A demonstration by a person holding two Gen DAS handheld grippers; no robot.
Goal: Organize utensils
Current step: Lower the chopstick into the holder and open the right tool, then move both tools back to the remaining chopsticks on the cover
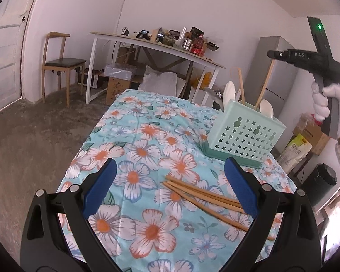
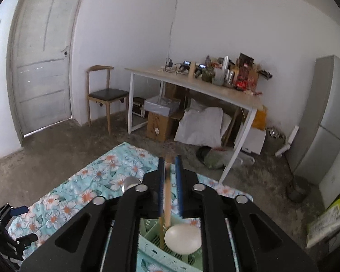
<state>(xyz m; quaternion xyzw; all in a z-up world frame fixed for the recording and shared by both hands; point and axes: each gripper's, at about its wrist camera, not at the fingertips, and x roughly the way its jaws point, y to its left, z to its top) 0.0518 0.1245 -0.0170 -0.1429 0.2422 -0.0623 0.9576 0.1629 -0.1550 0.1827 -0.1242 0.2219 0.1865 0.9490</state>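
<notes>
Blue rubber pads line the left gripper (image 1: 168, 187), and its jaws stand wide apart and grasp nothing. Between the two pads, a little nearer the right one, lie several light wooden chopsticks (image 1: 206, 198) in a loose bundle on the flowered turquoise tablecloth (image 1: 133, 136); I judge the claw is set low over them so that it can close on them next. Beyond the right pad stands the pale green plastic utensil holder with star-shaped holes (image 1: 242, 133), with white spoons and upright chopsticks already inside. High to the right, a white-gloved hand (image 1: 324, 104) carries the other tool.

From the right wrist camera, the right gripper (image 2: 170, 174) has its jaws only narrowly apart, with one wooden chopstick (image 2: 167, 195) standing between the pads; whether they press on it I cannot tell. Its lower end reaches into the holder directly below the claw, beside a white spoon bowl (image 2: 182, 238), so it is probably being let go there.
</notes>
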